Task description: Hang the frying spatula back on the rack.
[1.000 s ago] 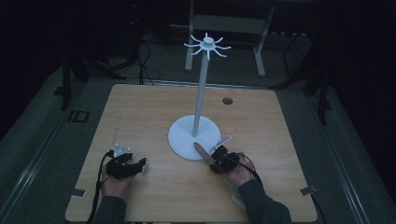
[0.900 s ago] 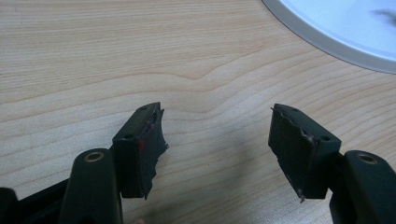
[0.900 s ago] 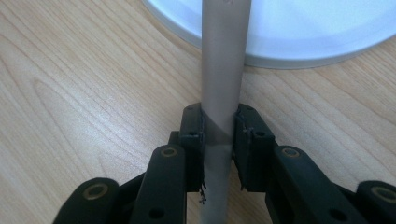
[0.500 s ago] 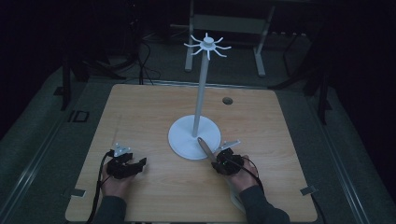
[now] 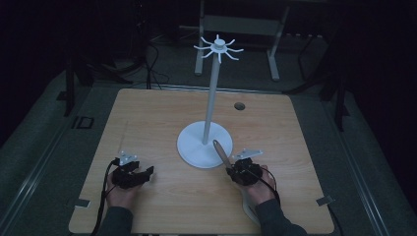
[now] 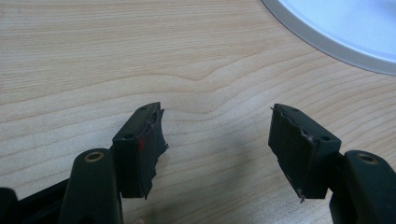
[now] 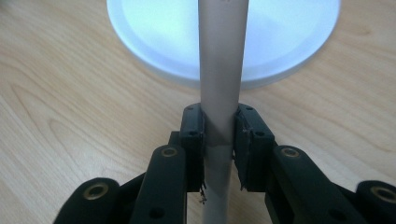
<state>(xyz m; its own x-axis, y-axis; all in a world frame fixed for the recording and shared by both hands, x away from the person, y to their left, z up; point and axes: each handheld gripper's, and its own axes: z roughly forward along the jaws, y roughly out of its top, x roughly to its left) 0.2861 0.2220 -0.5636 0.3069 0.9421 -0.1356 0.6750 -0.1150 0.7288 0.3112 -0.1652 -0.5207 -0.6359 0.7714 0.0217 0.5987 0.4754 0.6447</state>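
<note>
On the light wooden desk (image 5: pixel 162 123), near the person's edge, the right claw (image 5: pixel 230 164) was clenched on a slim grey-brown rod (image 5: pixel 220 151), which slanted up and away from it over the rim of the white round base of a tall white stand (image 5: pixel 204 144). The stand's thin pole rose to a crown of short white hooks (image 5: pixel 217 48). Well apart to the left, the left claw (image 5: pixel 142 173) rested low over the desk in the person's left hand (image 5: pixel 120 192), released, with nothing between its jaws.

The right gripper view showed what the high view could not: both black pads pressed flat against the rod (image 7: pixel 220 70), which ran straight up between them and crossed in front of the white base (image 7: pixel 149 37). The left gripper view showed the left claw (image 6: pixel 217 140) spread wide over bare wood grain, with an arc of the white base (image 6: pixel 336 28) at its upper right corner.

Compared with a second earlier, the right hand (image 5: pixel 255 189) had drawn slightly back toward the person and the rod stood a little steeper over the base. The left claw had stayed where it was.
</note>
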